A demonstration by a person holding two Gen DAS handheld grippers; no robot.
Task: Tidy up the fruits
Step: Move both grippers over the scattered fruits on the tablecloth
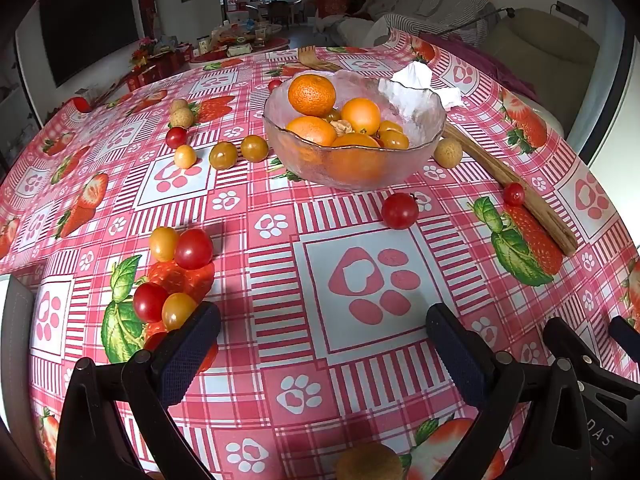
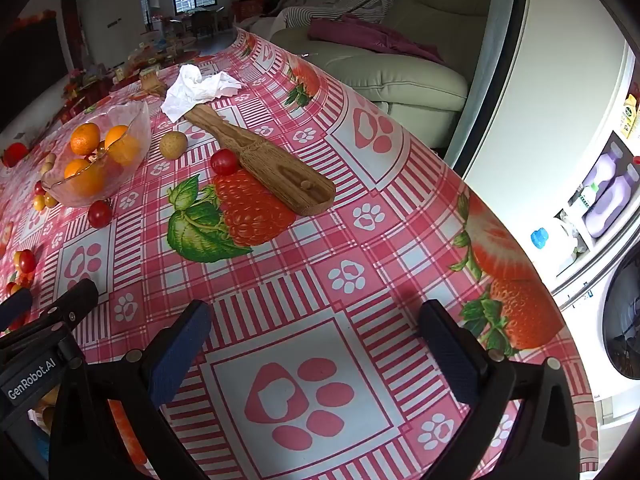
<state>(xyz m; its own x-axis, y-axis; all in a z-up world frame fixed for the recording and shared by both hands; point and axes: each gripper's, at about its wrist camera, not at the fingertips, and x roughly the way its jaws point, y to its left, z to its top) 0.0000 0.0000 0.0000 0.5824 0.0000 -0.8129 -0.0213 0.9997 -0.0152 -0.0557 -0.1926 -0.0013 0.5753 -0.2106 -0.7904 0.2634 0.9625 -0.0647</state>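
Both grippers are hovering low over the surface (image 1: 280, 184), nearest the cameras: the left gripper (image 1: 322, 322) and the right gripper (image 2: 314, 322) are each showing jaws spread wide with nothing between them, only patterned cloth.

Judging by how things are lying, the sorting is partly done. A glass bowl (image 1: 404, 120) is already holding several oranges (image 1: 311, 95) and a few small yellow-orange fruits. Much is still waiting outside it: a red cherry tomato (image 1: 399, 211) just in front of the bowl, another small red one (image 1: 513, 193) touching the wooden paddle (image 2: 276, 170), a pale round fruit (image 1: 448, 153) beside the bowl, a row of yellowish tomatoes (image 1: 223, 155) to its left, and a cluster of red and yellow ones (image 1: 180, 248) near the left gripper's left finger. Two more pale fruits (image 1: 182, 117) are sitting further back.

Several things are proving hard to read. A brownish fuzzy fruit (image 1: 370, 462) is being cut off by the bottom edge of the left view, so its kind is uncertain. The bowl's frosted wall is blurring whatever lies lowest inside. A crumpled tissue (image 2: 192, 86) is covering part of the paddle's handle, and fruit at the right view's left edge is being masked by the other gripper's body.
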